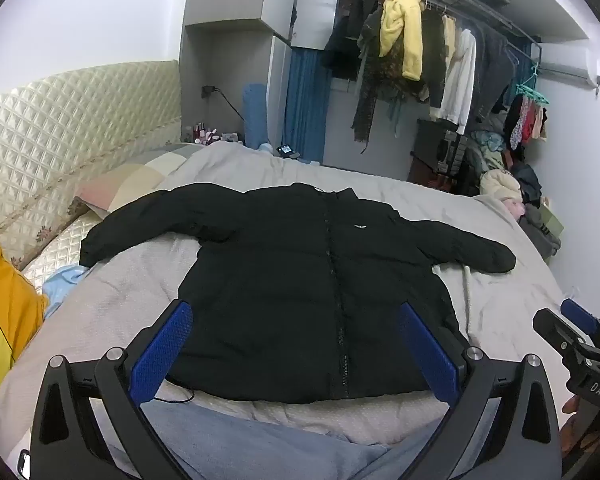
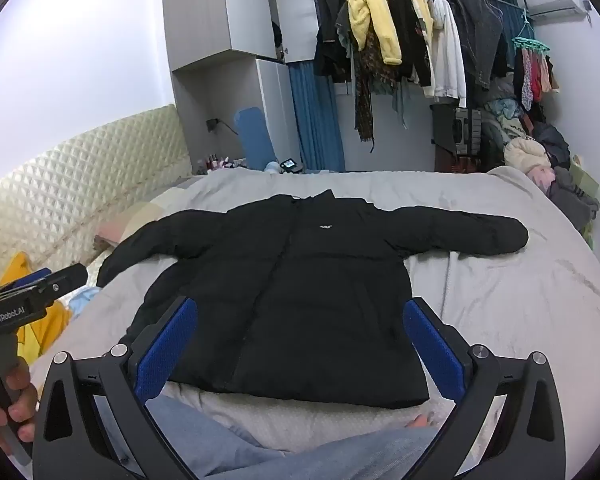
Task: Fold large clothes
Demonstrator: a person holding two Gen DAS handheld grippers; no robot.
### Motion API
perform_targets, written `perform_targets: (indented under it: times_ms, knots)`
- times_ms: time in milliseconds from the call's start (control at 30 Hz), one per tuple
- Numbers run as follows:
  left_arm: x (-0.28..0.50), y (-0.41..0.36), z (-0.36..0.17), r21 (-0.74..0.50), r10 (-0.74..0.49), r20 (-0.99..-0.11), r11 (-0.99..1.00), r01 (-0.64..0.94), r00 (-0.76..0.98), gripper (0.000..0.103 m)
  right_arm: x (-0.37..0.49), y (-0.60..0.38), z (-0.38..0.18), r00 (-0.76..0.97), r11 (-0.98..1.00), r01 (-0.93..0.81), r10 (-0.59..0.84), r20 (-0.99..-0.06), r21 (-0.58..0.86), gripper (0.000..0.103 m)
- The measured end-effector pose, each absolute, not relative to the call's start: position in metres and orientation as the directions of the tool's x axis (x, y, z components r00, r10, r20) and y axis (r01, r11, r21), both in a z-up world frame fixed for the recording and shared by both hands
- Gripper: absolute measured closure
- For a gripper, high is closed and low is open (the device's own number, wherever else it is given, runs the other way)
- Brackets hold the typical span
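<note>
Two grippers hover low over the near edge of the bed [image 1: 500, 312], left gripper [image 1: 296, 344] and right gripper [image 2: 300, 344], each with blue fingers [image 2: 168, 348] spread wide apart and nothing between them. Just past them a black puffer jacket [image 1: 300, 280] lies flat, zipped, sleeves spread out to both sides on the grey cover. Beyond the bed hangs a crowded clothes rail [image 2: 420, 40].

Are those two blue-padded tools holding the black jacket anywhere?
No. Both the left tool and right tool are wide open with nothing gripped; the black jacket lies flat on the bed.
</note>
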State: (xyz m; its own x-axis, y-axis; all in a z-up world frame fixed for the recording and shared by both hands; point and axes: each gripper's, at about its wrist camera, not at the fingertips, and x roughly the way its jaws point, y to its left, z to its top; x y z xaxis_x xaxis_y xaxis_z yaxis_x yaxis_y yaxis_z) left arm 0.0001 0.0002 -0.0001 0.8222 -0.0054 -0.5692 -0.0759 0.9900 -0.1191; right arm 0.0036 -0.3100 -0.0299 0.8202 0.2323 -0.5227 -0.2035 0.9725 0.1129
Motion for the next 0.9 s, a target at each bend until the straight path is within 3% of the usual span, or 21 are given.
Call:
perform_targets:
  times_ms: [900]
  knots:
    - [-0.0034, -0.0039, 0.003, -0.12, -0.014, -0.563, 0.991, -0.065, 0.826, 0.0, -0.002, -0.3121, -0.0303, 0.825, 0.974, -0.202, 0.228, -0.517, 0.106, 0.0]
